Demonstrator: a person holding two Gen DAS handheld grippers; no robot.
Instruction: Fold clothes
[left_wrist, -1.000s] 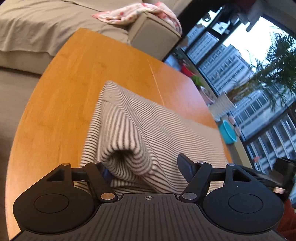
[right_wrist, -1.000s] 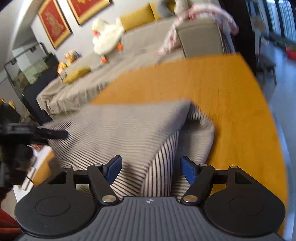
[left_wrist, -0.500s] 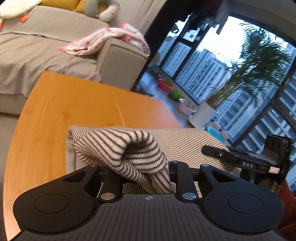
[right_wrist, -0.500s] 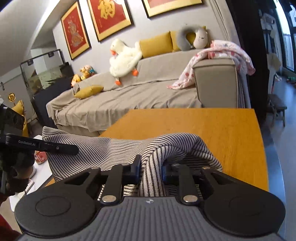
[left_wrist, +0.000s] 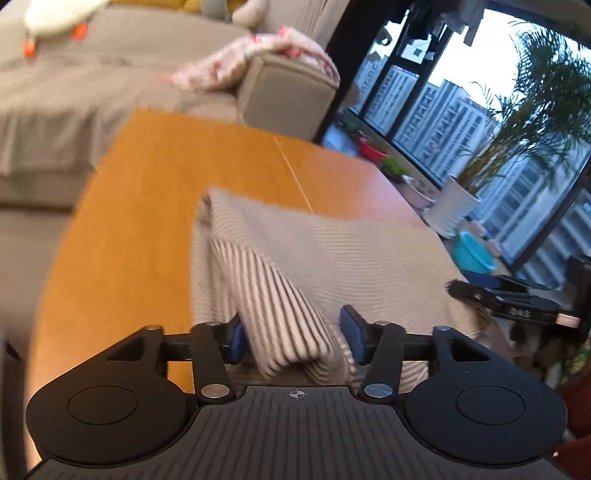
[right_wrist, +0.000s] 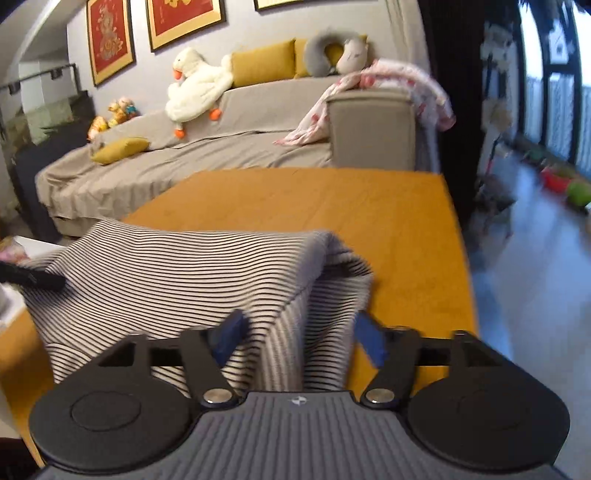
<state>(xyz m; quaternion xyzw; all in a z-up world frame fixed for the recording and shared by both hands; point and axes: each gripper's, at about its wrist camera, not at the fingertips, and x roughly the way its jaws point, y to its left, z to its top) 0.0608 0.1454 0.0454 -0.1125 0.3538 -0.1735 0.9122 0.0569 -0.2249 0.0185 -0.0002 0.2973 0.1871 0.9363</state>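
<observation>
**Both grippers let go of the striped top**

Both grippers pinched the cloth tight half a second ago, and now their jaws have just been opening. The left gripper (left_wrist: 293, 334) has its blue pads apart, about half wide, with a hump of the striped top (left_wrist: 314, 258) sitting loose between them. The left pad may brush the cloth, but nothing is squeezed. The right gripper (right_wrist: 299, 338) is spread wide. A fold of the striped top (right_wrist: 177, 269) stands between its pads too, and neither pad presses on it. So both grippers hold nothing now.

That tells me one fold has probably just been laid down. The cloth was lifted and bunched up high before; now it lies lower and flatter on the bench (left_wrist: 140, 206). Each gripper sits at one near corner of the folded top, the left one at the left corner and the right one at the right corner. In the left view, the tip of the other gripper pokes in from the right side, close by the cloth.

The top lies on the near part of the orange bench (right_wrist: 332, 206), with lots of bare wood past it. Its long side runs across, from one gripper to the other. The thin stripes run that same way on the flat upper layer. The far edge looks fairly straight. At the near corners the cloth puffs up, so it may need a pat or another fold.

Past the bench is a grey sofa (right_wrist: 207, 147).
</observation>
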